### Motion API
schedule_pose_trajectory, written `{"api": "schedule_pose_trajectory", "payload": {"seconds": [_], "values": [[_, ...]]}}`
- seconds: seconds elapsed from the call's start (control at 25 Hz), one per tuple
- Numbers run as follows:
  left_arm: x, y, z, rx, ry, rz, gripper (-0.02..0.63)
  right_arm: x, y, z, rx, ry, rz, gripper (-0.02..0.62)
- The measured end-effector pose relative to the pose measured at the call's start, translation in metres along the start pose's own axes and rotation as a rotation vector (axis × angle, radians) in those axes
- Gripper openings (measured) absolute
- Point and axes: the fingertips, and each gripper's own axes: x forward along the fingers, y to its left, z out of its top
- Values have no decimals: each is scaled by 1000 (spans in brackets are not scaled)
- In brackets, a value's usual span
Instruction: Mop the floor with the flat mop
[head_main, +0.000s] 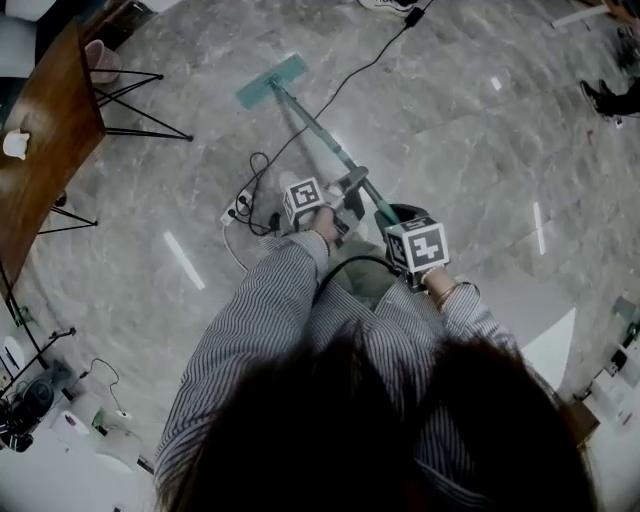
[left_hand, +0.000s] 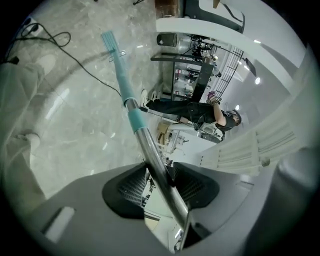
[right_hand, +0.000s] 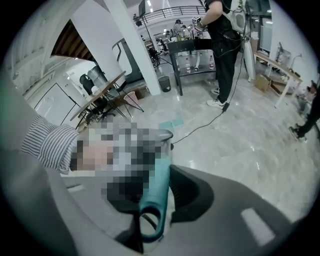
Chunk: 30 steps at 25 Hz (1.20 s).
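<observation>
The flat mop's teal head (head_main: 271, 80) lies on the grey marble floor ahead of me, and its pole (head_main: 325, 140) slopes back toward both grippers. My left gripper (head_main: 345, 195) is shut on the metal part of the pole (left_hand: 150, 150), lower down. In the left gripper view the pole runs between the jaws out to the mop head (left_hand: 111, 40). My right gripper (head_main: 398, 218) is shut on the teal handle end (right_hand: 155, 195), which has a hanging loop. The mop head (right_hand: 172, 123) shows small on the floor beyond in the right gripper view.
A wooden table (head_main: 40, 140) and a wire-legged chair (head_main: 140, 100) stand at the left. A black cable (head_main: 350, 75) crosses the floor near the mop head to a power strip (head_main: 238, 208). A person (right_hand: 222, 45) stands at a bench further off; shoes (head_main: 610, 98) show far right.
</observation>
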Motion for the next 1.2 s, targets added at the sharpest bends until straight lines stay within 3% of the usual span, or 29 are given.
{"api": "schedule_pose_trajectory", "payload": {"seconds": [0.32, 0.48, 0.6, 0.72, 0.96, 1.2], "values": [[-2, 25, -122, -10, 54, 7, 172, -64, -19, -100, -37, 32, 28, 117], [4, 30, -162, -21, 69, 29, 172, -91, -36, -126, -42, 47, 35, 117], [12, 28, -187, -12, 131, 41, 173, -109, -49, -137, -63, 60, 37, 115], [18, 27, -208, 4, 196, 58, 184, -124, -57, -147, -47, 74, 39, 115], [18, 28, -231, 0, 246, 86, 184, -137, -59, -162, -13, 87, 48, 115], [13, 25, -231, 45, 444, 145, 186, -136, -53, -158, 3, 82, 33, 114]]}}
